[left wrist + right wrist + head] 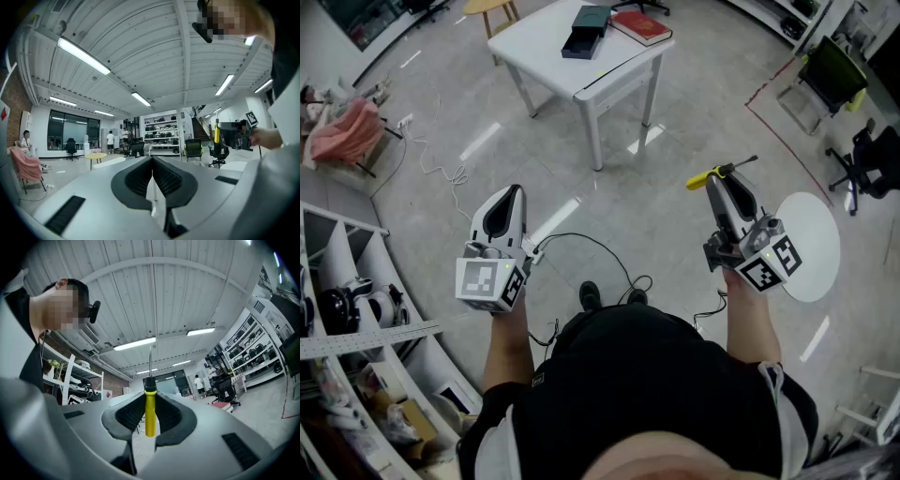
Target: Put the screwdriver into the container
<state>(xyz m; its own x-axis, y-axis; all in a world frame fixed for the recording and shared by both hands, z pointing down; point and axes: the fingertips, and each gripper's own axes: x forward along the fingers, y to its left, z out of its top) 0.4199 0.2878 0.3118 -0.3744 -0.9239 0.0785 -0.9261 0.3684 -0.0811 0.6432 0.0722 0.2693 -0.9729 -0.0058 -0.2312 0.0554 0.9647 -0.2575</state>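
Observation:
My right gripper (719,180) is shut on a screwdriver (705,177) with a yellow handle and a thin metal shaft, held crosswise at chest height over the floor. In the right gripper view the screwdriver (150,420) stands upright between the black pads, and the right gripper (150,401) points up at the ceiling. My left gripper (512,193) is shut with nothing in it; its pads (140,176) meet in the left gripper view. A dark box-like container (586,33) lies on the white table (539,52), far ahead of both grippers.
A red book (641,27) lies beside the container on the table. Cables (600,253) trail over the floor at my feet. Shelving (356,309) stands at the left, a round white table (811,246) at the right, and office chairs (862,164) beyond it.

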